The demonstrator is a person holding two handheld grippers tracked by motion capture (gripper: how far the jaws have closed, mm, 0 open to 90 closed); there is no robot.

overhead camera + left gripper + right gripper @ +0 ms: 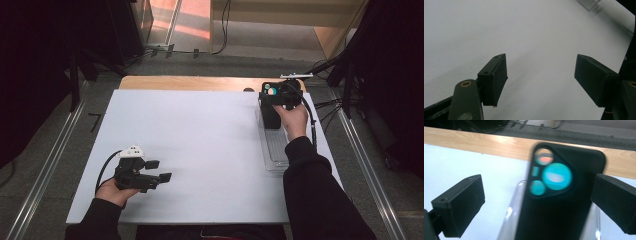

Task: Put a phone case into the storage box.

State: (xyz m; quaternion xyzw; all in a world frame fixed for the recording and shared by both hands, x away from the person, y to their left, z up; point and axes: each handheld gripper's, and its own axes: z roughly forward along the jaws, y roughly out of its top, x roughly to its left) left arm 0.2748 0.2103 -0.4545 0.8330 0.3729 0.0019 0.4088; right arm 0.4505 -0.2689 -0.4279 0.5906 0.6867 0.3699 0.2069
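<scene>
On the white worktop (200, 150), near-left: left claw (159, 170) idle, jaws apart, nothing between them. Far right: right claw (537, 202) spread wide around the black phone case (560, 202), pads off it. Case stands in the clear tray (275, 150), long axis upright, lens cutouts at top. Likely light, stiff, slick; grip the long side edges.

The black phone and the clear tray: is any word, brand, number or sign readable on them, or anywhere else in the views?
None: the black phone shows lenses but no lettering, and the clear tray, white table sheet and grippers carry no text.
</scene>
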